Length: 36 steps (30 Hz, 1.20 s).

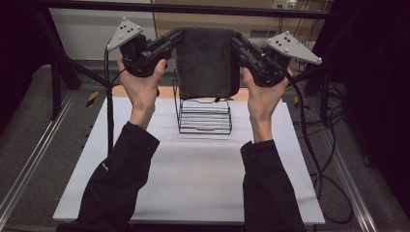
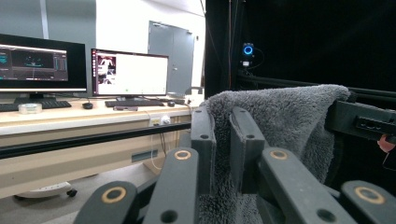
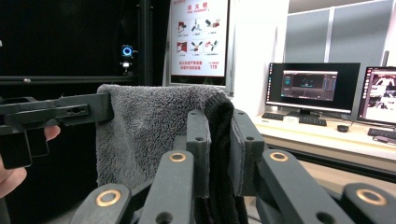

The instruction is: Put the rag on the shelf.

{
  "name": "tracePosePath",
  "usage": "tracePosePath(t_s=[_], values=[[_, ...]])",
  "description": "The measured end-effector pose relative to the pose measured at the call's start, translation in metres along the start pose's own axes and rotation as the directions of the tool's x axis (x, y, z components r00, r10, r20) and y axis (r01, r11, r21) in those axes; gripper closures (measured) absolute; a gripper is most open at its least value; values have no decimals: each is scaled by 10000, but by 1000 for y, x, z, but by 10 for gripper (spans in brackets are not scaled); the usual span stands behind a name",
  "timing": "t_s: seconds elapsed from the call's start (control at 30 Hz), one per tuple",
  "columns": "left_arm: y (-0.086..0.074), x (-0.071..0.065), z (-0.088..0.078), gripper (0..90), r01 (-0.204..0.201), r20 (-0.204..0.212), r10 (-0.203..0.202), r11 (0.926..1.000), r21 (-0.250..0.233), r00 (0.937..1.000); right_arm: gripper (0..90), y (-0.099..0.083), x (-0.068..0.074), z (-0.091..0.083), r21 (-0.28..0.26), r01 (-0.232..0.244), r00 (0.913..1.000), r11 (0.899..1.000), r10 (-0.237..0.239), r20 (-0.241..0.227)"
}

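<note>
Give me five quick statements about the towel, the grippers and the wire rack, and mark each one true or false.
1. The grey towel is held up in the air above the table. True.
2. The left gripper is open and clear of the towel. False: its jaws are closed on the towel's upper corner, as the left gripper view shows.
3. The right gripper grips the towel's other upper corner. True.
4. The towel lies folded flat on the table. False: it hangs spread between the two grippers.
5. The black wire rack stands on the table beneath the hanging towel. True.
</note>
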<state>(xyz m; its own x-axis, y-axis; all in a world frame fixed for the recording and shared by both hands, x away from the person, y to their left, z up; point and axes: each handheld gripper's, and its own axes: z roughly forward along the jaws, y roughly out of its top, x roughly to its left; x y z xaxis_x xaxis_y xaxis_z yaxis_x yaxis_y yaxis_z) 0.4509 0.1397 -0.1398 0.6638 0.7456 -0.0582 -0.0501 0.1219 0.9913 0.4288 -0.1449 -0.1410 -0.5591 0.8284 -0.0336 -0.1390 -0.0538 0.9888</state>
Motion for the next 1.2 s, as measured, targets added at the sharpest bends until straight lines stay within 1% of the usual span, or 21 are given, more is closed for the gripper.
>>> tracePosePath(t_s=[0.1,0.23,0.33,0.53,0.6,0.7,0.77,0.87,0.93,1.0,1.03,1.13,1.2], values=[[5,2,2,809,-29,-29,29,10000,-80,10000,805,4,-2,4,-120,9,10000,9999,-10,-22],[13,6,6,810,100,-51,-101,9998,-163,9999,805,12,-4,11,-232,99,9999,9997,-100,-30],[19,8,10,809,22,-146,-24,9999,-147,9999,805,17,-6,16,-279,178,9998,9995,-177,16],[28,9,17,809,-46,-236,40,9996,-281,9997,805,25,-12,25,-461,202,9998,9987,-200,49],[31,10,20,809,-136,-317,128,9996,-265,9994,806,27,-15,29,-523,221,9997,9984,-218,63],[33,13,26,810,-218,-387,208,9994,-270,9990,806,28,-19,35,-538,196,9997,9984,-190,119],[33,15,29,809,-176,-383,164,9994,-297,9991,806,28,-22,38,-537,221,9997,9983,-215,118],[34,20,34,809,28,-436,-44,9994,-356,9990,806,28,-25,43,-586,222,9997,9980,-216,106],[35,22,37,809,-65,-512,47,9994,-353,9987,806,28,-26,47,-578,254,9996,9980,-249,110],[35,25,39,809,98,-482,-117,9992,-383,9988,806,28,-28,51,-518,209,9997,9984,-204,101],[35,27,40,809,111,-490,-131,9991,-404,9987,806,28,-29,52,-537,207,9998,9983,-202,88],[33,31,44,809,33,-534,-54,9992,-390,9986,806,28,-32,57,-441,290,9995,9986,-285,102],[33,35,48,809,97,-551,-108,9997,-208,9984,806,28,-33,60,-431,319,9995,9986,-315,92]])
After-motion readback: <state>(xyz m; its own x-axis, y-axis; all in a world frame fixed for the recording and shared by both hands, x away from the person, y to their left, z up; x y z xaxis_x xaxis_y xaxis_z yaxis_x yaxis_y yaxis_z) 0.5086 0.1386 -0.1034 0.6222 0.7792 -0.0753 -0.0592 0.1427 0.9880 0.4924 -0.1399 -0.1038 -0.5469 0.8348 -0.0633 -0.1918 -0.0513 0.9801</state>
